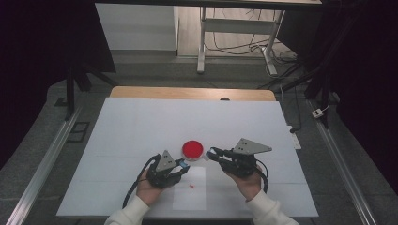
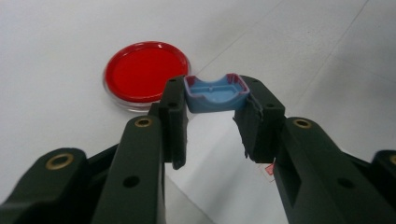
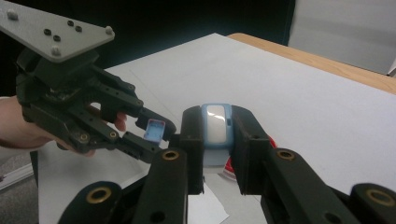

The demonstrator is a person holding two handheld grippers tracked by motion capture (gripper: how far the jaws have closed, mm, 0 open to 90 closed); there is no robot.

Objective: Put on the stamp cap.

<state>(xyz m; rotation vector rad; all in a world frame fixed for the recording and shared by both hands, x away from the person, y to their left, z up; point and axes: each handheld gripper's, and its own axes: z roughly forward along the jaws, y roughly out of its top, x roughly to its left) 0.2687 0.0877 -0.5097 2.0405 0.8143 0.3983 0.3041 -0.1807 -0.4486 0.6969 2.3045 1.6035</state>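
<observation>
Above the desk (image 1: pixel 141 122), beside the red dish (image 1: pixel 193 148), the left gripper (image 2: pixel 212 100) clamps a small blue cap (image 2: pixel 215 93) in its jaws. The right gripper (image 3: pixel 215 135) grips a blue-and-white case (image 3: pixel 216 128). Joining them likely needs the cap squared to the case first, then a gentle press.

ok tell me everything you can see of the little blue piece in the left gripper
The little blue piece is a small, plastic-looking open tray or cap with a reddish-pink rim and a curved dip in its near edge. It sits pinched between the left gripper's fingers, held above the white table cover, hollow side up. The red dish lies just beyond it, apart.
</observation>
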